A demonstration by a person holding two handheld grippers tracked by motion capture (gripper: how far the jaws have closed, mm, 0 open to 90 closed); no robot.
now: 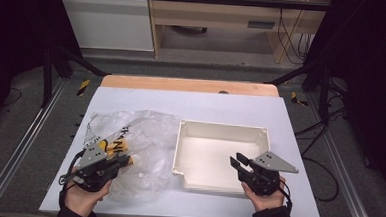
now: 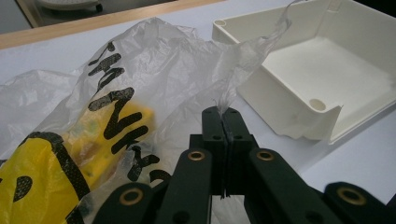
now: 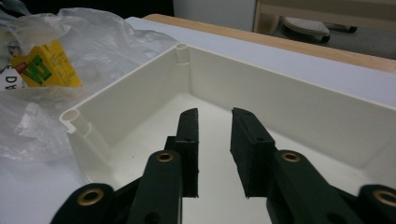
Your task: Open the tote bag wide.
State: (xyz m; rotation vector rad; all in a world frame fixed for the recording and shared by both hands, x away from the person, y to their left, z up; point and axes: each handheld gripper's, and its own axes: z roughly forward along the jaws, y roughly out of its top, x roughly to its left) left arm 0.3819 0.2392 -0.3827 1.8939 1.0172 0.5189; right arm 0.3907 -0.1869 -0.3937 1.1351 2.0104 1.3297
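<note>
Left gripper view: left claw [image 2: 223, 116] clenched on a thin wisp of the plastic bag [image 2: 154, 65]. Pull hard and that film could tear or slip free. Right claw [image 3: 215, 116] hangs released, empty, over the white tray [image 3: 299, 107].

The white box [image 1: 221, 157] is open on top with room inside; the crinkly plastic bag [image 1: 139, 140] crowds its left wall.

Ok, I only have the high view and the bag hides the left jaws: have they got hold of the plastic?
Observer: Yes, the left gripper is shut on a strip of the plastic bag.
Operator: What's inside the bag?
Observer: A yellow packet with green lettering.
Operator: And the right one?
Observer: The right gripper is open with nothing between its jaws, over the white tray.
</note>
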